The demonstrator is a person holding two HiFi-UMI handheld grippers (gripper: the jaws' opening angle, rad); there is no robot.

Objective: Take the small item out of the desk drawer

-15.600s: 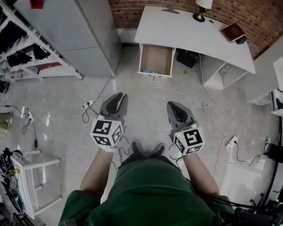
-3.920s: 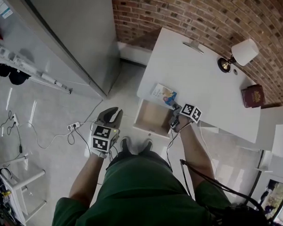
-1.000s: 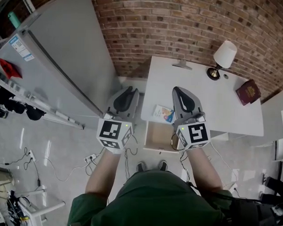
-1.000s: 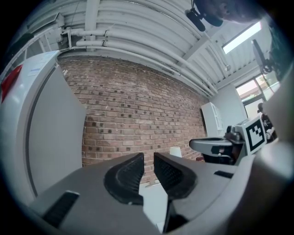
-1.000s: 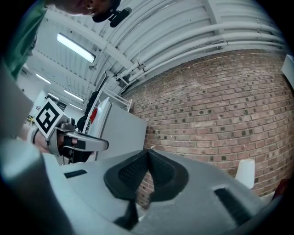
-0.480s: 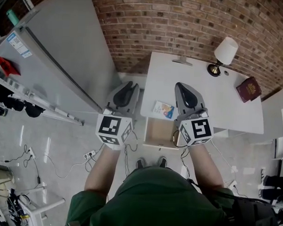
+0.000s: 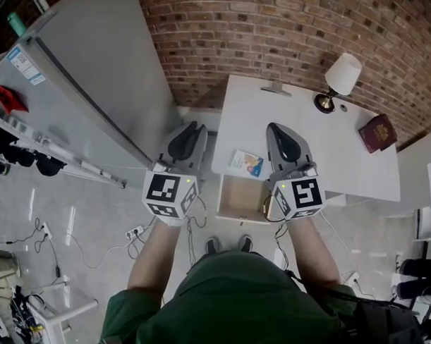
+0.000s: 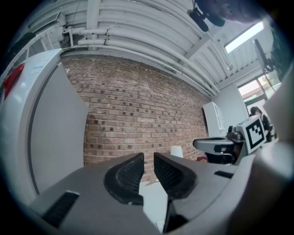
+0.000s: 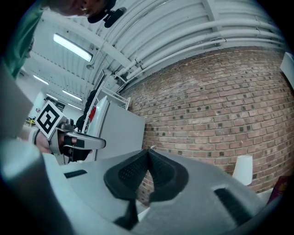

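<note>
The small item point(image 7: 246, 162), a blue and white packet, lies on the white desk point(image 7: 322, 154) near its front left corner. Just below it the desk drawer point(image 7: 243, 199) stands pulled out, and its brown bottom shows nothing inside. Both grippers are held up level in front of me, away from the packet. My left gripper point(image 7: 189, 126) point(image 8: 148, 158) hangs over the floor left of the desk, with a narrow gap between its pads and nothing in it. My right gripper point(image 7: 277, 128) point(image 9: 148, 151) is over the desk's front, shut and empty.
A table lamp point(image 7: 340, 79) and a dark red book point(image 7: 377, 133) stand at the desk's back right. A tall grey cabinet point(image 7: 99, 79) fills the left, with a brick wall point(image 7: 277, 36) behind. Cables point(image 7: 136, 232) trail over the floor by my feet.
Both grippers stay raised; the left one has drifted a little left and down. The packet lies still on the desk and the drawer stays pulled out.
</note>
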